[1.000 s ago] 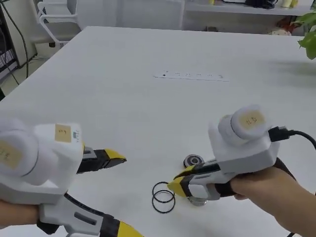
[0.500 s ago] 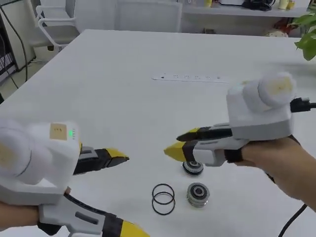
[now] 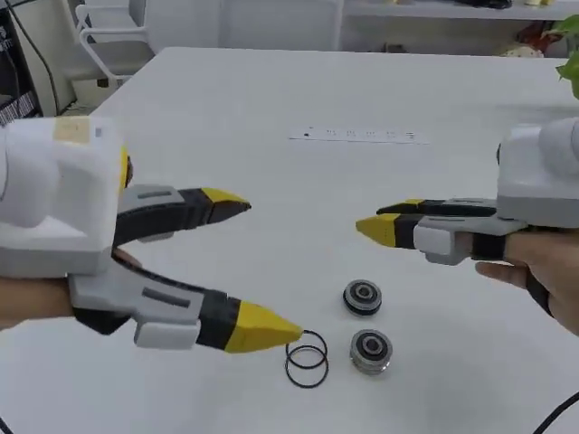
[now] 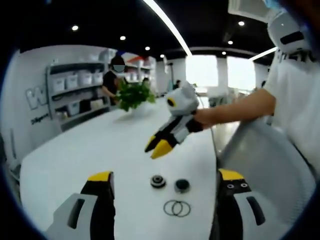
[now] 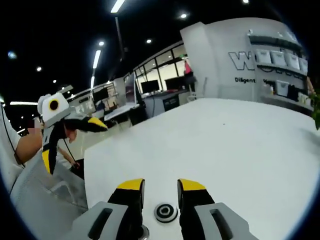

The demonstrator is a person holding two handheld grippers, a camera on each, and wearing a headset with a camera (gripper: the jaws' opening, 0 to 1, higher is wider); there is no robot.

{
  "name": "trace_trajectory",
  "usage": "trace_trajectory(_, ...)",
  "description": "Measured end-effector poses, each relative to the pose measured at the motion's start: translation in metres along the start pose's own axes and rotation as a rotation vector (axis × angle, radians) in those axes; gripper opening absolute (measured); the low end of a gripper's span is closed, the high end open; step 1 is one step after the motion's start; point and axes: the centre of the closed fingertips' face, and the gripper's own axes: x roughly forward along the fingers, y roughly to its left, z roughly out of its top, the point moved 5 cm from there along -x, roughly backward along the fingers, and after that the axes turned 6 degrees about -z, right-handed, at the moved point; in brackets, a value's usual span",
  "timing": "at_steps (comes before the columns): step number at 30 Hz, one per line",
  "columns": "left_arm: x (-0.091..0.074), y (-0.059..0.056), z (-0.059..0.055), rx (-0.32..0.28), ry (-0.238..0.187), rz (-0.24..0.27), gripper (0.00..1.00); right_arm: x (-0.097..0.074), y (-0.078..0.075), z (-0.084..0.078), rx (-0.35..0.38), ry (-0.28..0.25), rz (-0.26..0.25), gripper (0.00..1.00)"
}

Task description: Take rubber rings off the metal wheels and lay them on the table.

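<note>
The left gripper (image 3: pixel 267 267) is held with its jaws spread wide and nothing is gripped between them. Its lower fingertip (image 3: pixel 271 327) is seen just beside the 2 rubber rings (image 3: pixel 308 357), at about their 10 o'clock; whether contact is made cannot be told. The rings are laid overlapping on the white table (image 3: pixel 226 108), off both wheels. The nearer metal wheel (image 3: pixel 370 351) is stood just beside the rings at their 3 o'clock, and the farther metal wheel (image 3: pixel 363 297) is set at 12 o'clock of the nearer one, close but apart. The right gripper (image 3: pixel 369 224) is held at 12 o'clock of the wheels, its jaws parted only narrowly and nothing held. In the right gripper view 1 wheel is framed in the gap between the jaws. A power strip (image 3: pixel 357 136) is seen well beyond, at 12 o'clock
</note>
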Motion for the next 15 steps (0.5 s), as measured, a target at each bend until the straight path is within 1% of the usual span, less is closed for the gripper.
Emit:
trace_trajectory(1, 0.004, 0.003, 0.002, 0.008, 0.0, -0.006, 0.84, 0.001, -0.001, -0.01, -0.033, 0.044, 0.0, 0.24)
trace_trajectory(2, 0.009, 0.007, 0.004, 0.011, 0.001, -0.009, 0.81, 0.004, -0.001, -0.017, -0.059, 0.071, 0.004, 0.23)
trace_trajectory(3, 0.014, 0.012, 0.005, 0.012, 0.001, -0.009, 0.78, 0.006, -0.002, -0.023, -0.066, 0.096, 0.006, 0.22)
trace_trajectory(4, 0.023, 0.017, 0.008, 0.015, 0.001, -0.009, 0.76, 0.008, -0.003, -0.032, -0.062, 0.134, 0.006, 0.22)
trace_trajectory(5, 0.026, 0.019, 0.009, 0.016, -0.001, -0.01, 0.75, 0.01, -0.004, -0.036, -0.058, 0.151, 0.006, 0.22)
trace_trajectory(6, 0.035, 0.023, 0.012, 0.018, -0.012, -0.013, 0.75, 0.011, -0.004, -0.037, -0.055, 0.144, 0.009, 0.23)
trace_trajectory(8, 0.049, 0.028, 0.015, 0.02, -0.03, -0.022, 0.76, 0.01, -0.005, -0.04, -0.048, 0.143, 0.014, 0.24)
trace_trajectory(10, 0.061, 0.032, 0.014, 0.028, -0.032, -0.029, 0.74, 0.008, -0.007, -0.043, -0.045, 0.149, 0.012, 0.24)
trace_trajectory(13, 0.076, 0.038, 0.012, 0.044, -0.017, -0.032, 0.71, 0.008, -0.01, -0.048, -0.032, 0.158, 0.009, 0.24)
trace_trajectory(15, 0.086, 0.042, 0.009, 0.044, 0.001, -0.034, 0.67, 0.009, -0.011, -0.053, -0.022, 0.171, 0.011, 0.24)
